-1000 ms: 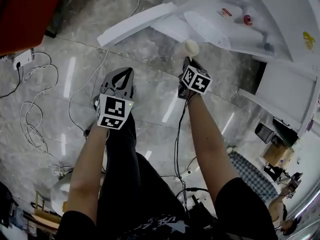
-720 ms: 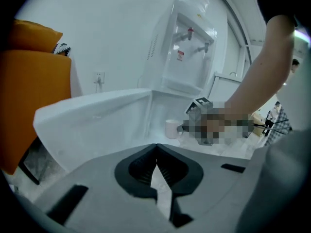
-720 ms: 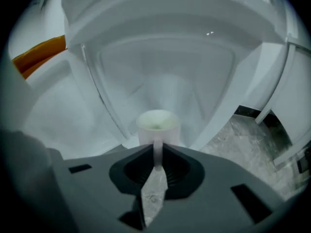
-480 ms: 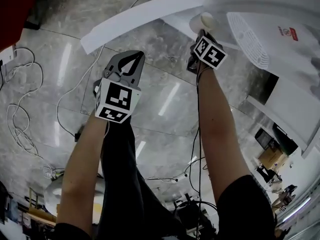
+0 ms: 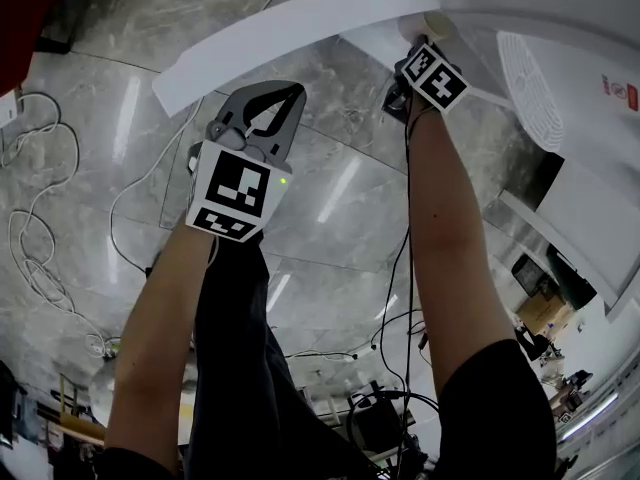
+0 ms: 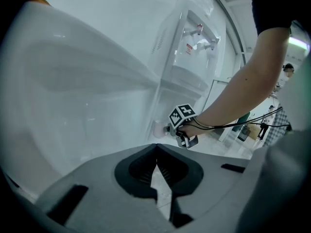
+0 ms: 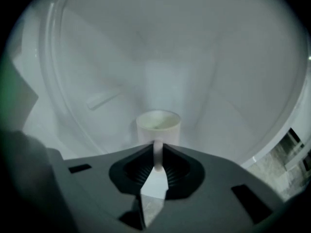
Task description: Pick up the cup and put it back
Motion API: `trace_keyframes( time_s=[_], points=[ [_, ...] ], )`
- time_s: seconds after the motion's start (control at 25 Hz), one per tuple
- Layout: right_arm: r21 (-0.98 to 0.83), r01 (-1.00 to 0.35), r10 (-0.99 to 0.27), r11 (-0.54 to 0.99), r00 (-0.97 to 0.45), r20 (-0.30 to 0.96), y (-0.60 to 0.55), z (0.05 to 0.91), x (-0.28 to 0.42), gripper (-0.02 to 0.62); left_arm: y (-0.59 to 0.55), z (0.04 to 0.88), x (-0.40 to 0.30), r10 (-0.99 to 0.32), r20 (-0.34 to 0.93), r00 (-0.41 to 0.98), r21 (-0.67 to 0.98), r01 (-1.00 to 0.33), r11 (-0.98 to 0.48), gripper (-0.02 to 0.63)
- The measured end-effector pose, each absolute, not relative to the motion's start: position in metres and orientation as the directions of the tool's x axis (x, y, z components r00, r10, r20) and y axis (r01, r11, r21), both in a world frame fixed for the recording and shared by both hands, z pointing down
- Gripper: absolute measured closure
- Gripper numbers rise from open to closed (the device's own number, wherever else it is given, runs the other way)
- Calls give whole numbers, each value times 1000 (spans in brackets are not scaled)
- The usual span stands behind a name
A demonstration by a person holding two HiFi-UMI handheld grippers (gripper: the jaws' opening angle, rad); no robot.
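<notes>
**Right hand-held gripper** (image 7: 158,149): jaws nearly together, pinching the thin handle (image 7: 157,155) of the cup. Its marker cube (image 5: 436,76) sits above the wrist in the head view, with a bare forearm (image 5: 450,228) behind it.

**Cup** (image 7: 158,125): white and upright, with its open mouth facing up. It is held just beyond the right jaw tips, inside a pale, curved white recess (image 7: 204,72) that surrounds it on all sides. The jaws hide its base, so it cannot be told whether it rests on anything. In the head view only its rim shows, at the edge of a long white panel (image 5: 290,23).

**Left hand-held gripper** (image 6: 156,148): jaw tips pressed together with nothing between them. It hangs over the floor, well apart from the cup. Its marker cube (image 5: 237,190) faces the head camera.

**Water dispenser** (image 6: 194,52): white, with two taps near the top. It is seen from the left gripper view, behind the right hand.

**Floor** (image 5: 340,198): grey polished stone tiles with streaks of reflected light.

**Cables** (image 5: 40,238): white, in loose loops on the floor at the left.

**Red object** (image 5: 20,8): upper left corner of the head view, too cropped to identify.
</notes>
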State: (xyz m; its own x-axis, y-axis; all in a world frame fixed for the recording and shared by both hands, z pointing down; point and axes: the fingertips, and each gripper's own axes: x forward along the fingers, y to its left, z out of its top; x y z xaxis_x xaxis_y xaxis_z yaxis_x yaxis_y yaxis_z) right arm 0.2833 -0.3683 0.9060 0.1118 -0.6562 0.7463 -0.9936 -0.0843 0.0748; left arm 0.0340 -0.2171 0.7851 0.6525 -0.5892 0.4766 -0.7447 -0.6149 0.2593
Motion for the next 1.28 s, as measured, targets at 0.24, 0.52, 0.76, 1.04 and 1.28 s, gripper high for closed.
trace_keyframes(
  time_s=[0.24, 0.52, 0.76, 1.04, 1.28],
  points=[
    [43, -997, -658, -70, 79, 749, -375, 907, 273, 465, -217, 791, 38, -566, 481, 670, 260, -726, -637, 597],
    [-4, -993, -632, -116, 71, 772, -346, 874, 265, 299, -207, 763, 35, -546, 501, 671, 272, -721, -637, 597],
    [-114, -963, -625, -244, 67, 778, -286, 812, 242, 302, -186, 695, 23, -566, 489, 664, 278, -734, -620, 597],
    [-217, -964, -706, -156, -45, 707, -223, 705, 198, 348, -147, 597, 17, -617, 437, 654, 218, -743, -633, 597],
    [-279, -955, -776, 104, -253, 577, -153, 582, 159, 389, -76, 520, 10, -667, 403, 626, 199, -772, -604, 597]
  ],
)
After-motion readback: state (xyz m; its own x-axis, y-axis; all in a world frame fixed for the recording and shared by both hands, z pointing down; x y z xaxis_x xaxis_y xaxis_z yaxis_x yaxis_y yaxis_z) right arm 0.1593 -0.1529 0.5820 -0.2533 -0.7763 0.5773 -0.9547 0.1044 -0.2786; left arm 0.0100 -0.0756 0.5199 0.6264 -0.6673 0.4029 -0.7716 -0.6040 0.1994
